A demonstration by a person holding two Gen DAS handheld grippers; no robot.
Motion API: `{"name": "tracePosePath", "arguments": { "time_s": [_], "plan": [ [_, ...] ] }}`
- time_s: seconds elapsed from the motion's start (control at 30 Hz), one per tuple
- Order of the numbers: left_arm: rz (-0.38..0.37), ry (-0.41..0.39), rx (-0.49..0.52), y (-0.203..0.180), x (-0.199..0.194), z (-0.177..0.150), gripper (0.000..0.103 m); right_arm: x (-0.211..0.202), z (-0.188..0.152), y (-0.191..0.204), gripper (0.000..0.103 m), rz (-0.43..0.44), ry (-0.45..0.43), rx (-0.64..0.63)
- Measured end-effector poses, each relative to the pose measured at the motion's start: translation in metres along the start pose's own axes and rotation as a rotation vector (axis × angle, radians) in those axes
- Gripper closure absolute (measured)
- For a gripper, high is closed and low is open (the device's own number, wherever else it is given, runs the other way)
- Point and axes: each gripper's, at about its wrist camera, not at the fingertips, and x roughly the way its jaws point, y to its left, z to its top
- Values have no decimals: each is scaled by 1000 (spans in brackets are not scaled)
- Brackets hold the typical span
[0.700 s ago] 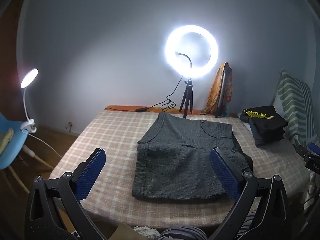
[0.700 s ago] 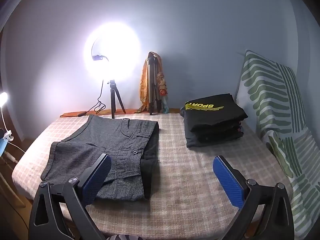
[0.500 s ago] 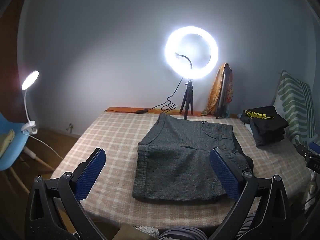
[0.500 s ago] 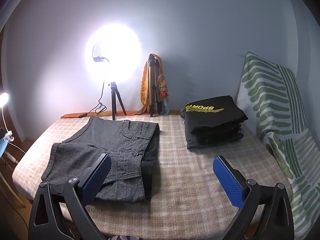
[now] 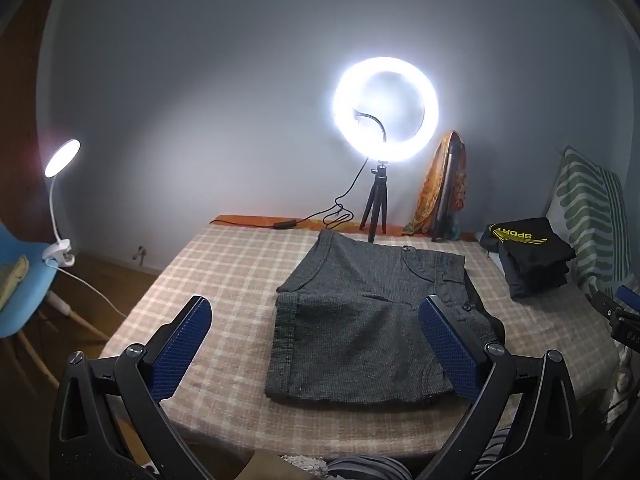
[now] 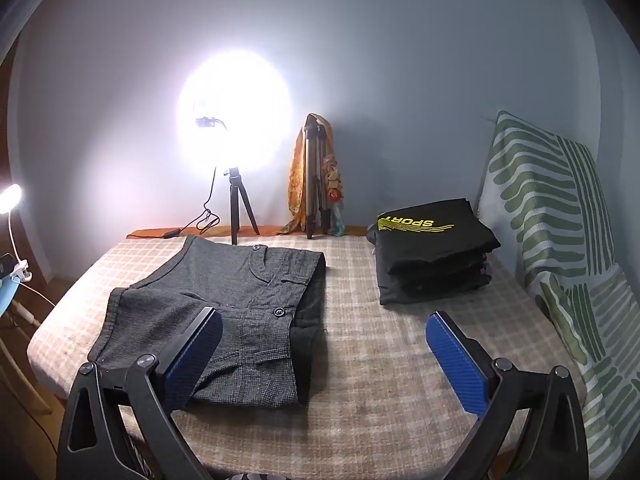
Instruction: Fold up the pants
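pants: lying folded flat on bed, near front edge
left gripper: hovering, fingers apart, empty
right gripper: same
progress: folding looking nearly done; possibly stacking remaining

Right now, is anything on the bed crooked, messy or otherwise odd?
Mostly tidy. The grey pants lie folded flat on the checked bed cover, but a darker layer sticks out along their right edge, so the fold isn't flush. The black folded stack looks neat. Both grippers hang open, holding nothing.
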Motion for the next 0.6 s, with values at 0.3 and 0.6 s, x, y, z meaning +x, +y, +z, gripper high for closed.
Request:
{"name": "tracePosePath", "arguments": {
  "time_s": [0.3, 0.6],
  "plan": [
    [-5, -2, -6, 1, -1, 1, 0, 0, -1, 0, 0, 3, -2, 0],
    [-9, -5, 5, -3, -2, 2, 0, -1, -1, -3, 0, 7, -1, 9]
  ]
}}
